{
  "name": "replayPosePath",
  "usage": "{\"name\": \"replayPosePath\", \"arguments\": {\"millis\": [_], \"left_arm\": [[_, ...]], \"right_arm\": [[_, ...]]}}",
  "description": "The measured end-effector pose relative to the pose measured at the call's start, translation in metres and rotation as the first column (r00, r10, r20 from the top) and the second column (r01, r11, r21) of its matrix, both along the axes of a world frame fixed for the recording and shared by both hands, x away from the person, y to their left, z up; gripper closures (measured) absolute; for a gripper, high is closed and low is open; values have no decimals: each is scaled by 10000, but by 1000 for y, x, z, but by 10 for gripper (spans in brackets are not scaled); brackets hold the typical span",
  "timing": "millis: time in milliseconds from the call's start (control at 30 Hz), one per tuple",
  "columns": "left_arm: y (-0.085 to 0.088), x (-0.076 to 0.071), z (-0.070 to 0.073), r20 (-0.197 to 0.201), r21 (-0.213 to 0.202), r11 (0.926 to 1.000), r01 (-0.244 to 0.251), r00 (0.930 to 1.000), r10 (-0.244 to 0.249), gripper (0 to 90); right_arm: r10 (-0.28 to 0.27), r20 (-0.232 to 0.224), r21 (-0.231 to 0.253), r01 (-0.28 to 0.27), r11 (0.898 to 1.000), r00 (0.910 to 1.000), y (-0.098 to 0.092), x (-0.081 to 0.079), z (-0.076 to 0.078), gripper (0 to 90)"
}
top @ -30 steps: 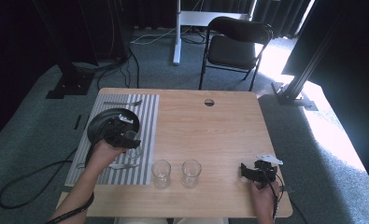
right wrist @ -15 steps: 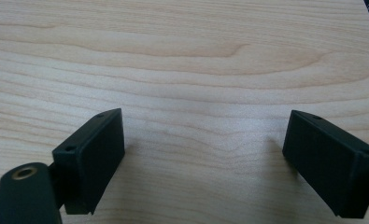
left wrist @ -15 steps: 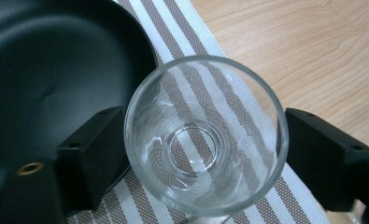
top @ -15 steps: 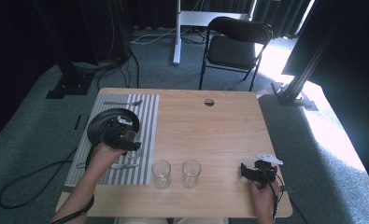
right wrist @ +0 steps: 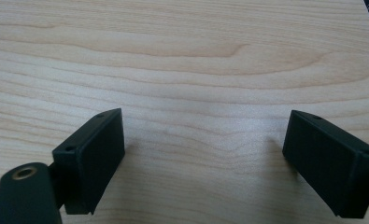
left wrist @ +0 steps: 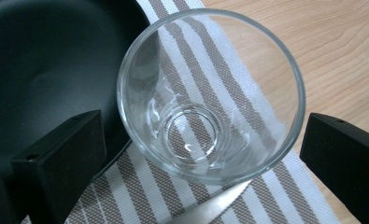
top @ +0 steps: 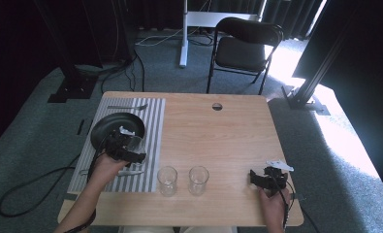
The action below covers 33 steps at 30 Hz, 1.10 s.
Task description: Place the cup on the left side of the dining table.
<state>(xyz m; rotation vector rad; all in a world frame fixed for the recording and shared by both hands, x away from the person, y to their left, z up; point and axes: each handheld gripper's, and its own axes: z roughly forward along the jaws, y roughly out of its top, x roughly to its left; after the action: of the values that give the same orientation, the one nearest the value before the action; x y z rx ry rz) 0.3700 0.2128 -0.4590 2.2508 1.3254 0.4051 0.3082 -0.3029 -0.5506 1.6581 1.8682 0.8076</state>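
Observation:
A clear empty glass stands upright on the striped placemat, right beside the black plate. My left gripper straddles it from above, and its jaws have just been opening. The glass sits between them with a slim gap on each side. In the high view the left gripper is at the plate's near right edge. My right gripper is open over bare wood with nothing between its jaws, near the table's front right edge.
Two more empty glasses stand on the wood near the front edge, right of the placemat. A knife blade lies on the mat just below the glass. A fork lies at the mat's far end. A chair stands beyond the table.
The left gripper has shifted slightly toward the person at the plate's edge, leaving the glass standing on the mat. The right hand has not moved.

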Motion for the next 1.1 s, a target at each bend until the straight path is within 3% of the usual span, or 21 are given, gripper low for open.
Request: {"name": "replayPosePath", "arguments": {"millis": [67, 167, 233, 300, 667, 967, 1100], "left_arm": [[0, -2, -1, 231, 239, 9997, -103, 9997, 97, 9], [4, -5, -2, 228, -200, 9994, -299, 9993, 304, 9], [5, -7, -3, 362, -8, 9993, -364, 9987, 364, 9], [7, -9, -4, 331, -208, 9993, -310, 9989, 317, 9], [14, -21, -11, 169, -426, 9980, -466, 9987, 473, 9], [23, -33, -15, 339, -737, 9946, -726, 9966, 753, 9], [24, -38, -17, 428, -493, 9955, -806, 9957, 827, 9]], "right_arm": [[0, -1, 1, 0, 10000, 10000, 0, 0, 0, 122], [0, -2, -1, 0, 10000, 10000, 0, 0, 0, 121], [0, 0, 1, 0, 10000, 10000, 0, 0, 0, 122], [0, 0, 0, 0, 10000, 10000, 0, 0, 0, 122], [0, -1, 0, 0, 10000, 10000, 0, 0, 0, 122], [0, 0, 1, 0, 10000, 10000, 0, 0, 0, 122], [0, -1, 1, 0, 10000, 10000, 0, 0, 0, 122]]}}
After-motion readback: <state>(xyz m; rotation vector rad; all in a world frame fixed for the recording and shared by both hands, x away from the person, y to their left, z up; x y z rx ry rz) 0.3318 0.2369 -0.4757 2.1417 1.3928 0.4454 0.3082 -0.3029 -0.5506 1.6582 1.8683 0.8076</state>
